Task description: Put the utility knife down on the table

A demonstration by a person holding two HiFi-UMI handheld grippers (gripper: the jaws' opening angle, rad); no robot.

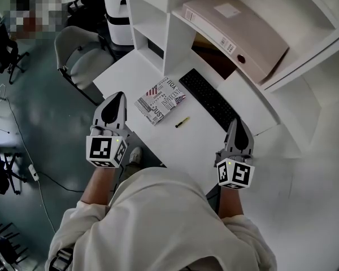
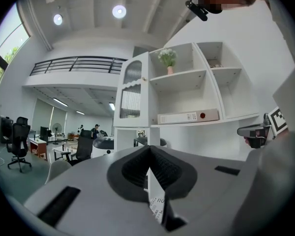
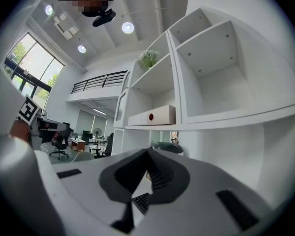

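The utility knife [image 1: 182, 122], small, yellow and black, lies flat on the white table [image 1: 186, 145] in the head view, between a printed booklet and a keyboard. Neither gripper touches it. My left gripper [image 1: 117, 96] hovers by the table's left edge, to the left of the booklet, its jaws shut with nothing in them [image 2: 149, 149]. My right gripper [image 1: 236, 121] is at the table's right end, near the end of the keyboard; its jaws meet at the tips and hold nothing [image 3: 147, 152]. Both point level toward the shelves.
A printed booklet [image 1: 161, 99] and a black keyboard [image 1: 210, 99] lie on the table. Behind stands a white shelf unit [image 1: 158, 16] with a beige binder [image 1: 237, 30] lying on it. A grey chair [image 1: 82, 58] stands left of the table.
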